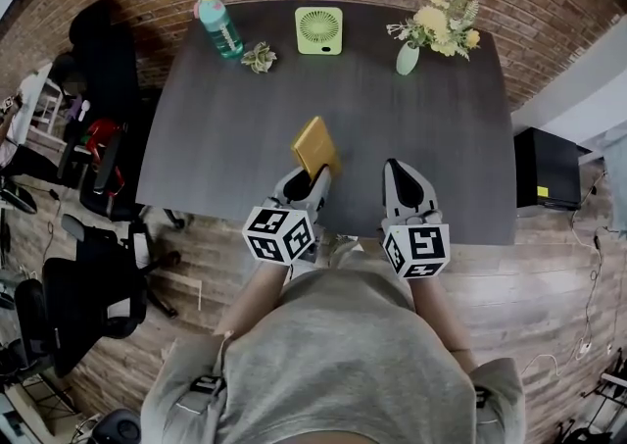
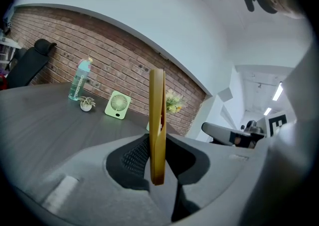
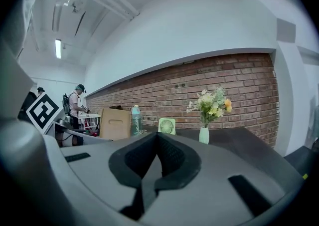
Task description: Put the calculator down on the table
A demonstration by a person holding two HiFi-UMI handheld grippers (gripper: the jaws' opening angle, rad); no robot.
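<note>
A flat yellow calculator (image 1: 316, 146) stands on edge between the pads of my left gripper (image 1: 312, 182), held above the near part of the dark table (image 1: 225, 128). In the left gripper view the calculator (image 2: 157, 120) rises edge-on from the jaws of the left gripper (image 2: 158, 162), which are shut on its lower end. My right gripper (image 1: 402, 172) hovers beside it to the right, over the table's near edge, with nothing in it. Its jaws meet in the right gripper view, where the right gripper (image 3: 157, 140) has the calculator (image 3: 115, 123) at its left.
Along the table's far edge stand a teal water bottle (image 1: 220, 25), a small potted plant (image 1: 260, 57), a green fan (image 1: 319, 29) and a vase of flowers (image 1: 436, 30). Black office chairs (image 1: 98, 168) crowd the left side. A black box (image 1: 547, 170) sits on the floor at the right.
</note>
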